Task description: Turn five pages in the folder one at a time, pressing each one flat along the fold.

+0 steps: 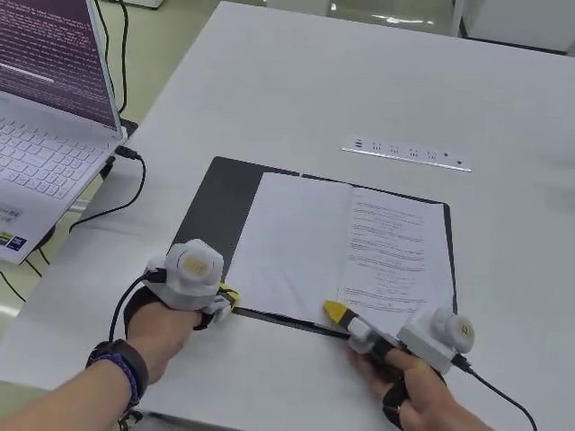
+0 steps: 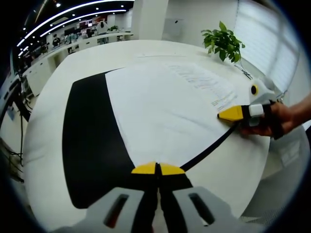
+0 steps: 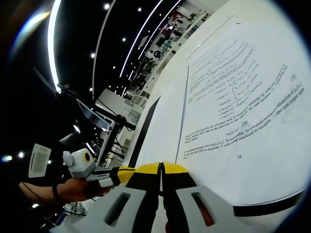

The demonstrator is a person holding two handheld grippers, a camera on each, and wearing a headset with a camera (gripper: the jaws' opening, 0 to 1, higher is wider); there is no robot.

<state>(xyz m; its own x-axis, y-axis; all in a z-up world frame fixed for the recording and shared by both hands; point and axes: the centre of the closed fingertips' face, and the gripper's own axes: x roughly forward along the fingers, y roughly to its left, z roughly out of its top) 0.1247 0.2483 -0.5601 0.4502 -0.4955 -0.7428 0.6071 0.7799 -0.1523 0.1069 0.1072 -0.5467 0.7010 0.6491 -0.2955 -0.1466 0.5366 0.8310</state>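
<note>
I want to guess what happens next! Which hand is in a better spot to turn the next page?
Probably the right. The right tool sits at the bottom of the printed page, beside the fold; the left tool is off at the near edge of the black folder, farther from that page.

Folder (image 1: 211, 211): lies open on the table (image 1: 296, 81) in front of you.
Pages: left page (image 1: 287, 242) and right page (image 1: 395, 251) meet at the fold; bare cover lies left of the left page.
Laptop (image 1: 45, 135): well left of the folder, by the table's left edge.
Power strip (image 1: 406, 153): on the table behind the folder.
Your left gripper (image 1: 227, 297): at the folder's near edge, by the left page's near corner.
Your right gripper (image 1: 337, 312): at the near edge, by the foot of the fold.
</note>
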